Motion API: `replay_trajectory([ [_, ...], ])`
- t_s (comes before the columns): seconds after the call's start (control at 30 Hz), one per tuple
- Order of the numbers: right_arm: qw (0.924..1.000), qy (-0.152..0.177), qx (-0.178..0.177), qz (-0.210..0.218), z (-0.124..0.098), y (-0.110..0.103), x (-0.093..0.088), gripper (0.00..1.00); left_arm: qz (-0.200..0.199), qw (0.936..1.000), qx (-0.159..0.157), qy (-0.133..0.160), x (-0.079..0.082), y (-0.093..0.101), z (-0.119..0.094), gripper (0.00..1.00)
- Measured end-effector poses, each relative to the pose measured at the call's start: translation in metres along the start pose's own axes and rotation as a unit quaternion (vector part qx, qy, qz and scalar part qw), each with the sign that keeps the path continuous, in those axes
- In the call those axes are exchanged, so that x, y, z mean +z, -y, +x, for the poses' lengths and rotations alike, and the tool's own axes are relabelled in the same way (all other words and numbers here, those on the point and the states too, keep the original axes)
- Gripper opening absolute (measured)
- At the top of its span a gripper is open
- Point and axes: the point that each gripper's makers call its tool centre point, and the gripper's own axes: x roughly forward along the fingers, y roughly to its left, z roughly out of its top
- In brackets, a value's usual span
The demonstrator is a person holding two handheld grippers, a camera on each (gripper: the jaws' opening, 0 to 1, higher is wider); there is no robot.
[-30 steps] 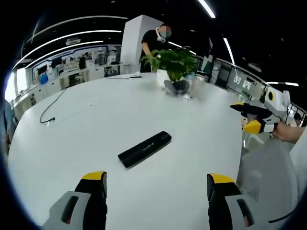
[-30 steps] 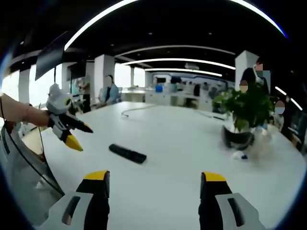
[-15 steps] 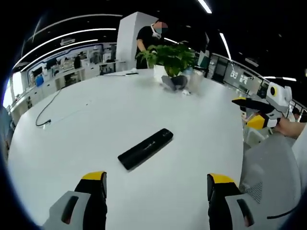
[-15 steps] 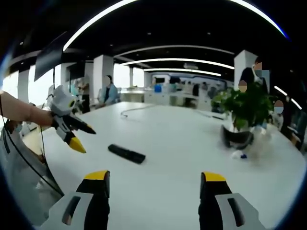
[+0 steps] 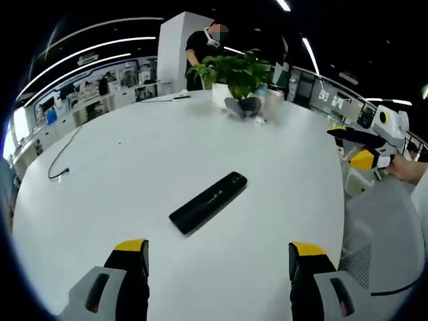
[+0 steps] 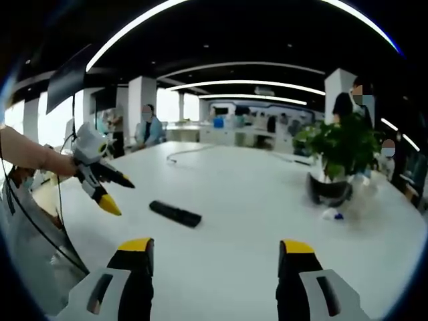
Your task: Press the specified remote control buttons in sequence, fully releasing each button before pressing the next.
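Observation:
A black remote control lies flat on the white table, a little beyond my left gripper, which is open with nothing between its jaws. In the right gripper view the same remote control sits left of centre, well ahead of my right gripper, also open and empty. The left gripper enters that view from the left, held by a hand, above the table's near edge. The right gripper appears at the right of the left gripper view, beside the table edge.
A potted green plant with a dark object at its base stands at the table's far side. A thin cable trails on the table's left part. People stand behind the plant and sit at the back. A grey chair is at the right.
The left gripper view has crept forward and down a little, so the remote sits slightly nearer. The left gripper seen in the right view has shifted slightly. Both stay open.

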Motion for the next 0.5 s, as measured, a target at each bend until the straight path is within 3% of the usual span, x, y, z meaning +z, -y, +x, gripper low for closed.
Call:
replay_trajectory([
  [0.17,1.0,-0.001,-0.001,0.0,0.0,0.0,0.0,0.74,-0.019,0.9997,0.0,0.015,0.004,-0.003,-0.002,0.9],
  [0.33,1.0,0.0,-0.004,-0.001,-0.001,0.002,0.0,0.74,0.043,0.999,0.009,-0.003,0.001,-0.01,0.001,0.91],
  [0.5,1.0,-0.001,-0.01,0.0,-0.001,0.004,-0.001,0.74,0.039,0.9992,-0.005,-0.006,0.004,-0.009,0.012,0.91],
])
